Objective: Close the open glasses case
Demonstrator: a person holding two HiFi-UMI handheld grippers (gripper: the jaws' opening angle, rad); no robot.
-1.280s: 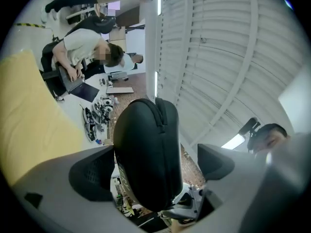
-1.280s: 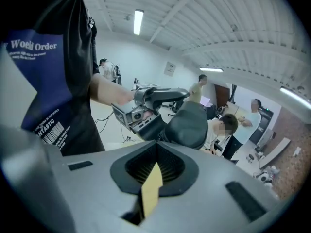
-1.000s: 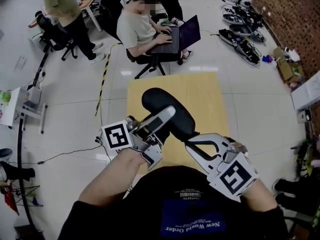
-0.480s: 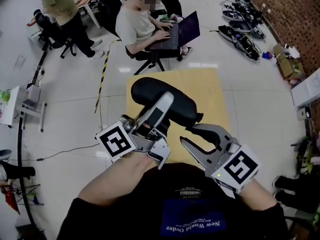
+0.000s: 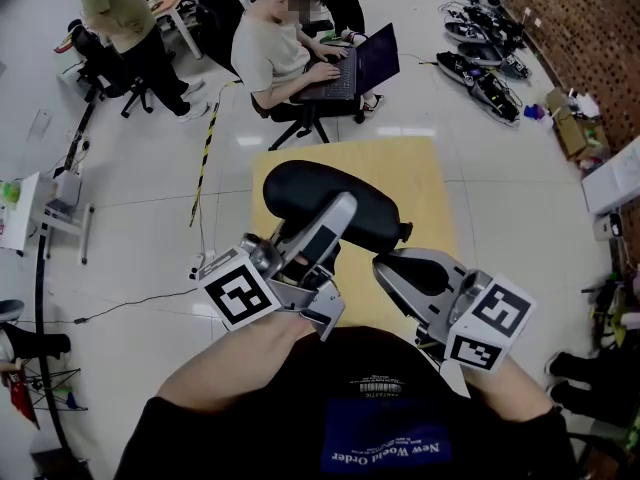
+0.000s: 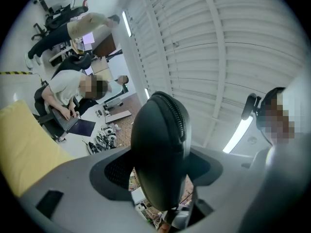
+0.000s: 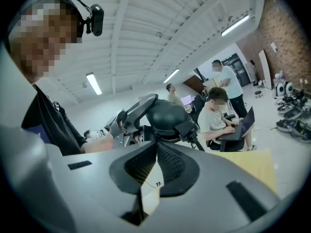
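Note:
A black oval glasses case (image 5: 325, 196) hangs in the air over the table, its two halves lying together and a zip line running along its edge (image 6: 179, 111). My left gripper (image 5: 322, 233) is shut on the case (image 6: 158, 149) from both sides. A small black tab (image 5: 402, 233) sticks out of the case's right end. My right gripper (image 5: 386, 266) sits just below and to the right of that tab. Its jaws have just been closing and now meet, with nothing seen between them (image 7: 156, 147). The tab (image 7: 187, 126) lies just beyond their tips.
A yellow wooden table (image 5: 410, 173) lies below the case. Beyond it a person sits with a laptop (image 5: 365, 68), and another stands at the top left (image 5: 120, 18). Robot gear lies along the brick wall at the right (image 5: 485, 78). A rack stands left (image 5: 50, 208).
The right gripper stood open by the tab half a second ago and has shut, rolling its marker cube over. The left gripper has rolled and lifted the case slightly.

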